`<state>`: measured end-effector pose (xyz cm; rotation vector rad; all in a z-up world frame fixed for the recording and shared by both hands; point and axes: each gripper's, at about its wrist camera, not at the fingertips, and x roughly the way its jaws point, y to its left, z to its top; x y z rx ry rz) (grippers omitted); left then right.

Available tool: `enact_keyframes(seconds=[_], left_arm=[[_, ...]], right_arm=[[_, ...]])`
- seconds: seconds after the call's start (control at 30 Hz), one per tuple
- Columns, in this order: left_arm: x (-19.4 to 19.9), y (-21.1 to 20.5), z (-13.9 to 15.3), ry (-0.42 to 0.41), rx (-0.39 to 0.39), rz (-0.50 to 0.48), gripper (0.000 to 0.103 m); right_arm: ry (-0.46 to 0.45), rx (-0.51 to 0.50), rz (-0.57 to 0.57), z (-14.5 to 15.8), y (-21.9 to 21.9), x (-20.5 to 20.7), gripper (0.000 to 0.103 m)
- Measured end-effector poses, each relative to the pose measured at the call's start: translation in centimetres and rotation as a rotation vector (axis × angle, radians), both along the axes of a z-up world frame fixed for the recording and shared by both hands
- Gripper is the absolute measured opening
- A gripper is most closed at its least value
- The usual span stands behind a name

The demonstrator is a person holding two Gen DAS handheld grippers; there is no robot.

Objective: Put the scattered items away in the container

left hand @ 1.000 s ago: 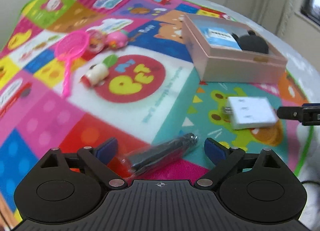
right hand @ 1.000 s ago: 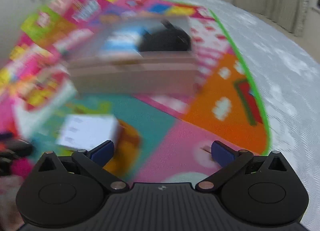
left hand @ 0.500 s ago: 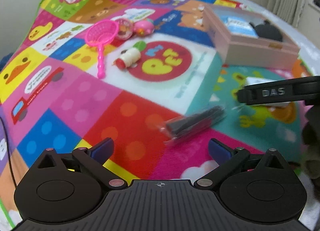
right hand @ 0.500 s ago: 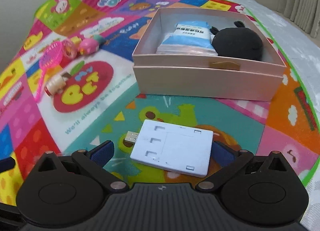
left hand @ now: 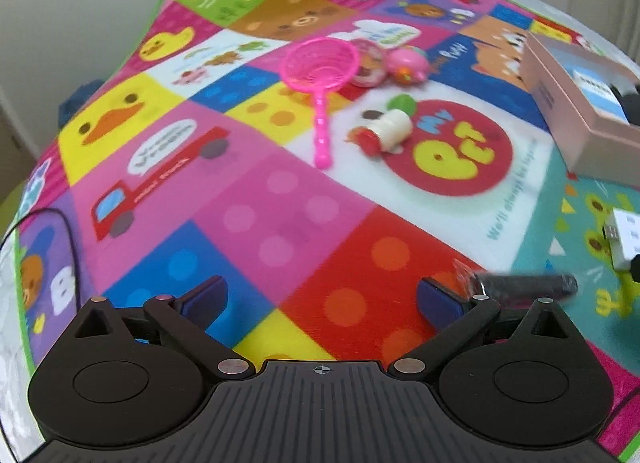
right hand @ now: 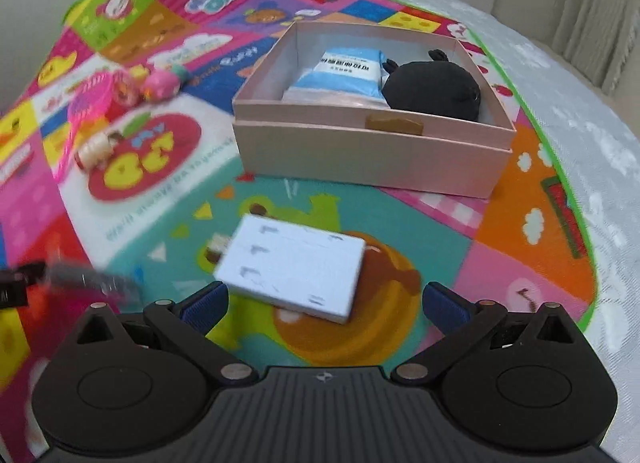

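Note:
A pink open box (right hand: pixel 372 151) sits on the colourful play mat and holds a blue packet (right hand: pixel 340 75) and a black pouch (right hand: pixel 432 89). A white USB adapter (right hand: pixel 292 271) lies flat just ahead of my right gripper (right hand: pixel 324 301), which is open and empty. My left gripper (left hand: pixel 322 295) is open and empty above the mat; a black wrapped tube (left hand: pixel 524 285) lies just right of its right finger. Farther off lie a pink net scoop (left hand: pixel 320 67), a round pink toy (left hand: pixel 408 65) and a small white and red toy (left hand: pixel 384 133).
The play mat (left hand: pixel 280 223) covers a white bedspread (right hand: pixel 600 143). A black cable (left hand: pixel 68 239) runs at the mat's left edge. A wall stands behind the mat and curtains hang at the right.
My left gripper has swung left, so the black tube has shifted from its centre to its right finger. My right gripper has pulled back slightly; the white adapter now lies a little farther ahead.

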<state>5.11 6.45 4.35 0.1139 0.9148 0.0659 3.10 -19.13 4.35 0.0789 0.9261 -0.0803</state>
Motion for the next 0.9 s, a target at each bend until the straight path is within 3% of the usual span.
enact_keyframes(seconds=[0.17,0.27,0.4,0.47,0.57,0.73,0.9], left_arm=[[0.0,0.3,0.2,0.003,-0.025,0.002,0.103],[0.1,0.3,0.2,0.003,-0.044,0.002,0.103],[0.1,0.7,0.6,-0.017,-0.089,0.014,0.103],[0.0,0.8,0.9,-0.031,-0.109,0.021,0.103],[-0.3,0.7,1.1,-0.038,-0.130,0.015,0.103],[-1.3,-1.4,1.7,-0.077,-0.197,-0.132,0.103],[-3.5,-6.4,0.9,-0.082,-0.169,-0.296,0.103]], right_arm=[[0.016,0.087,-0.088,-0.9,0.3,2.3,0.103],[0.006,0.089,-0.074,-0.8,0.9,3.0,0.103],[0.037,0.038,-0.066,-1.2,1.9,3.8,0.103],[0.033,-0.012,-0.046,-1.2,2.5,3.5,0.093],[-0.005,-0.057,-0.021,-0.3,2.6,2.0,0.093],[-0.135,-0.098,-0.033,2.8,0.8,-2.6,0.093],[-0.236,-0.125,-0.065,4.8,-1.7,-6.9,0.093]])
